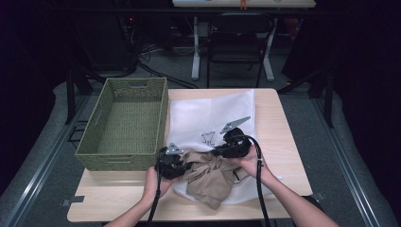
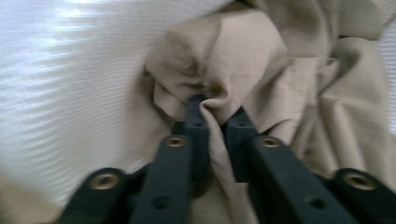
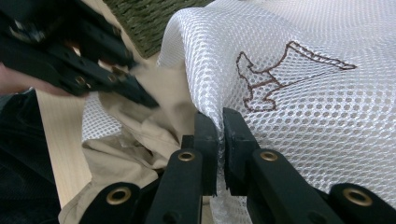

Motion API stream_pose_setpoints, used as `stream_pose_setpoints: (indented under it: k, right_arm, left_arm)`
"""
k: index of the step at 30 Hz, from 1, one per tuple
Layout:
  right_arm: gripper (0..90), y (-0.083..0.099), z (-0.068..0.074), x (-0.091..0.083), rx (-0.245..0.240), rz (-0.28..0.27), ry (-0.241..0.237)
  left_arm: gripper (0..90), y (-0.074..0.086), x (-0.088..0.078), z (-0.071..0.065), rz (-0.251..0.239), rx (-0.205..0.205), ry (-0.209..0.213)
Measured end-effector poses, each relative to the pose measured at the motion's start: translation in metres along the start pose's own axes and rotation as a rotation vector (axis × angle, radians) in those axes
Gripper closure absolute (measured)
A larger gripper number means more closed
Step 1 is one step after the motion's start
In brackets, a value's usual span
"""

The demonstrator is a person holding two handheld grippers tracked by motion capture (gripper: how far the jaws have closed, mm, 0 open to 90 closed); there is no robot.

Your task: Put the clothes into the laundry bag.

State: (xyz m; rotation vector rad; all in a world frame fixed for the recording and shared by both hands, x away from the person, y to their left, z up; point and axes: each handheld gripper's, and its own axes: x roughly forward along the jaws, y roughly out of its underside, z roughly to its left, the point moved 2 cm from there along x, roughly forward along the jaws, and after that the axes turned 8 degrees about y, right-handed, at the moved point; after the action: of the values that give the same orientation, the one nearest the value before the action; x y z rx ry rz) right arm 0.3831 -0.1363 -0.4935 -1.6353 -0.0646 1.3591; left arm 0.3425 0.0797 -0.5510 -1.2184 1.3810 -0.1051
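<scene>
One crumpled tan garment [image 1: 208,176] on white mesh bag [image 1: 213,113]

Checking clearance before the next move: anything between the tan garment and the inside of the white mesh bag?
Nothing visible. The right gripper is shut on the mesh bag edge, lifting it, and the left gripper is shut on the tan garment right beside that edge. The green basket sits off to the left.

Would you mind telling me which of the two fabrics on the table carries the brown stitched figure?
The white mesh bag, pinched by the right gripper, carries it. The beige garment in the left gripper is plain, crumpled cloth.
</scene>
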Motion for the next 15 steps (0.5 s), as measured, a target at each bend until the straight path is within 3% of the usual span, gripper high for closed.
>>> stream_pose_setpoints:
  k: [3,6,10,12,14,15]
  right_arm:
    - [86.1,-0.002,0.002,0.0,0.002,-0.011,-0.013]
    - [86.1,-0.004,0.004,-0.002,0.009,-0.031,-0.028]
    - [86.1,-0.005,0.004,-0.005,0.012,-0.043,-0.039]
    - [86.0,-0.004,0.004,-0.004,0.011,-0.037,-0.038]
    - [85.9,-0.002,0.004,-0.002,0.002,-0.022,-0.025]
    - [85.9,-0.002,0.003,-0.002,0.006,-0.02,-0.026]
  left_arm:
    - [86.8,-0.008,0.013,-0.014,0.002,0.041,0.025]
    - [86.7,-0.014,0.015,-0.015,-0.009,0.048,0.021]
    - [84.6,-0.016,0.024,-0.003,-0.009,-0.005,0.01]
    - [84.1,-0.015,0.027,-0.002,0.001,-0.006,0.012]
    - [73.5,-0.015,0.026,-0.002,0.012,0.005,0.007]
    - [66.6,-0.017,0.015,-0.003,0.009,0.013,0.008]
